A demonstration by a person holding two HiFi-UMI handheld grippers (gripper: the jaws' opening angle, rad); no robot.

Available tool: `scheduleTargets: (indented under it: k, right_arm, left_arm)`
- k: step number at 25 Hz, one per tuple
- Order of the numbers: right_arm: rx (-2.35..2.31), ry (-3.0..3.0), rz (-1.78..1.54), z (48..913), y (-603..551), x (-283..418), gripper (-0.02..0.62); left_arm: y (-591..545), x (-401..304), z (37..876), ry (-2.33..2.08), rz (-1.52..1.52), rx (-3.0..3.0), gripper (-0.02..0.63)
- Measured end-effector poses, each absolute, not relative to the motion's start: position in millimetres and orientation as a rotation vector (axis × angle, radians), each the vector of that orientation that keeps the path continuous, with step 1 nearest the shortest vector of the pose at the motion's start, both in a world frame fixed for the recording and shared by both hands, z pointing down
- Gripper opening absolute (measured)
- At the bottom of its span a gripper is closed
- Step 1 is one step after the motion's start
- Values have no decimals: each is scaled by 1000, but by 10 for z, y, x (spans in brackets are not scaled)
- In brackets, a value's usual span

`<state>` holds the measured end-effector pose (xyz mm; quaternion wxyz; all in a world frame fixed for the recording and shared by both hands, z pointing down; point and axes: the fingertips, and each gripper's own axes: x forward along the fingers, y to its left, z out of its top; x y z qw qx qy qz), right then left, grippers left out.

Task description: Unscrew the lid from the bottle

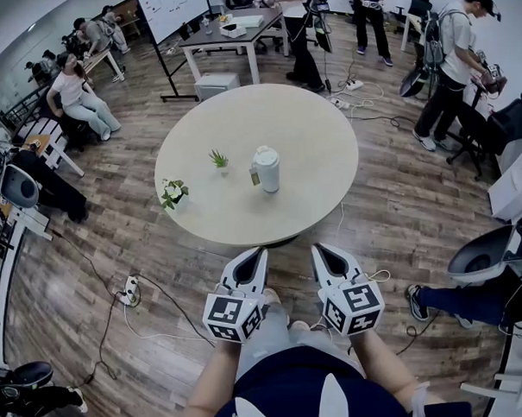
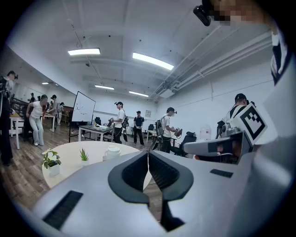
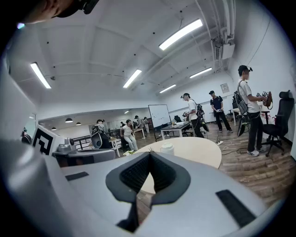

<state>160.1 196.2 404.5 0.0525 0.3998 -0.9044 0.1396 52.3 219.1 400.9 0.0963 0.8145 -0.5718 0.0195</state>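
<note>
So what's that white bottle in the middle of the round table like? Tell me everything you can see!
The white, rounded bottle stands upright near the middle of the round, pale table. It is short and wide and looks like smooth plastic. Its white lid sits on top, not yet taken off. A small tan tag shows at its side. Only the table touches it; the little green plant beside it stands apart.

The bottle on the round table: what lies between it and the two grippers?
Only bare table lies between the bottle and the left gripper and right gripper, held at its near edge. The head view shows this.
</note>
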Motion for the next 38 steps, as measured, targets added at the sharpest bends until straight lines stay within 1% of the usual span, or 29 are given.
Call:
scheduleTargets:
  k: [10, 24, 26, 27, 29, 30, 32, 35, 38]
  right_arm:
    - [1204, -2757, 430, 3980, 1708, 1428, 3]
    - [1253, -2711, 456, 4086, 940, 1175, 8]
    - [1244, -2710, 469, 4095, 825, 1120, 43]
    - [1237, -2710, 476, 4102, 765, 1089, 54]
    - [1226, -2705, 490, 4126, 641, 1028, 94]
    - [1219, -2701, 497, 4141, 584, 993, 115]
    - [1204, -2692, 509, 4174, 479, 916, 169]
    - [1182, -2673, 526, 4231, 336, 805, 249]
    - [1174, -2655, 551, 4296, 195, 712, 279]
  left_arm:
    - [1897, 378, 3937, -1703, 70, 2429, 23]
    - [1133, -6, 4088, -1680, 162, 2438, 26]
    - [1006, -67, 4109, -1666, 166, 2440, 33]
    - [939, -92, 4118, -1654, 165, 2441, 63]
    - [805, -133, 4148, -1630, 177, 2446, 187]
    - [743, -157, 4170, -1624, 192, 2448, 220]
    - [637, -214, 4215, -1617, 229, 2456, 257]
    - [501, -293, 4281, -1595, 281, 2472, 293]
    - [372, -391, 4361, -1579, 317, 2477, 305]
